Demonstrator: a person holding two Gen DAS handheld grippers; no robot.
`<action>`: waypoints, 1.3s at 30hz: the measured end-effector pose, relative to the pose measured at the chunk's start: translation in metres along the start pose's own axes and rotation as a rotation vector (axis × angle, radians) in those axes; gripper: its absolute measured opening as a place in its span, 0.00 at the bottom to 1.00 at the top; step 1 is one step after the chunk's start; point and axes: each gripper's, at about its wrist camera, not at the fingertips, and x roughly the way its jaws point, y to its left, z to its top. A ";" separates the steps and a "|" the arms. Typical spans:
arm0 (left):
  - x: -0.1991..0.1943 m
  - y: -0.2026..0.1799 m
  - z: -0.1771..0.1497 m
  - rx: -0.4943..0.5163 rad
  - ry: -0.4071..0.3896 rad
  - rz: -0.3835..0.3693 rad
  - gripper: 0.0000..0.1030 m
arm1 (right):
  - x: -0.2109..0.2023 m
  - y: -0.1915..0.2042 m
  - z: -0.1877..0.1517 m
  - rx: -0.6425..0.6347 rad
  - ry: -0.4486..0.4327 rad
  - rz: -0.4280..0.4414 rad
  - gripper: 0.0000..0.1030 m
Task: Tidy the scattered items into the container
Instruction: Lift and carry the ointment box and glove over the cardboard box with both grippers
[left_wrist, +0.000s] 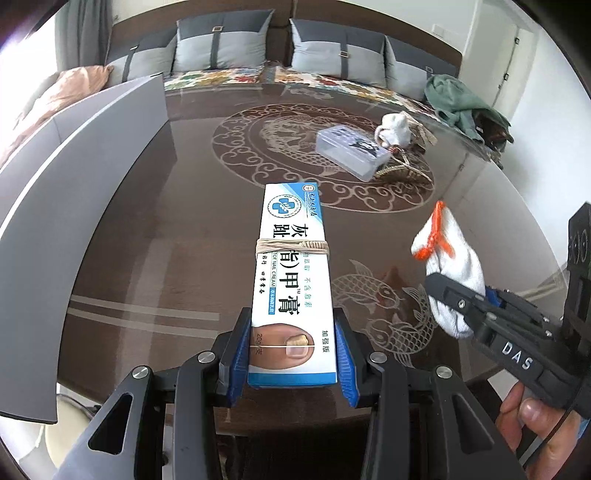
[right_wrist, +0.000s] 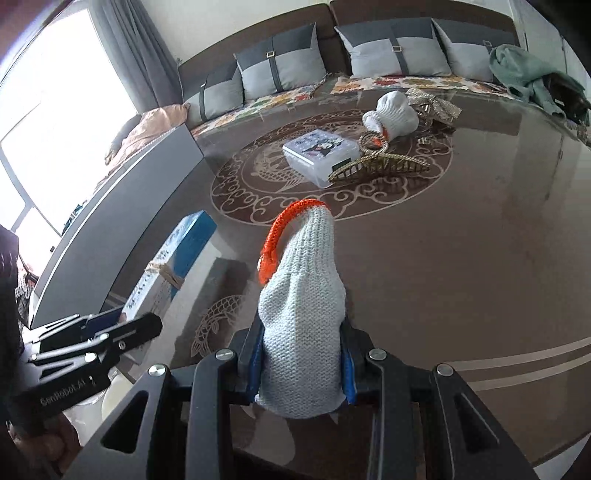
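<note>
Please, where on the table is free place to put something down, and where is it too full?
Free: the bare glass between the nail cream box and the grey container, and the right side of the table past the gold hair claw. Crowded: the far centre, where the clear plastic box, hair claw and second white glove cluster.

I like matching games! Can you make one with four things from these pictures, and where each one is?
Things:
1. nail cream box
2. white knitted glove with orange cuff
3. clear plastic box
4. gold hair claw

Places:
A. lying on the table right beside the clear plastic box
B. clamped in the left hand-held gripper
C. on the round dragon pattern in the middle of the table
D. clamped in the right hand-held gripper

Pairs: 1-B, 2-D, 3-C, 4-A
</note>
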 end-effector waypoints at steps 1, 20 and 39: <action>0.001 0.000 0.000 0.002 0.002 0.000 0.39 | -0.001 0.000 0.000 -0.002 -0.003 -0.002 0.32; 0.003 0.005 -0.007 -0.016 0.022 -0.021 0.39 | -0.009 0.006 -0.003 -0.028 -0.028 -0.036 0.32; -0.013 0.008 -0.007 -0.036 0.004 -0.051 0.39 | -0.013 0.014 -0.002 -0.043 -0.016 -0.047 0.32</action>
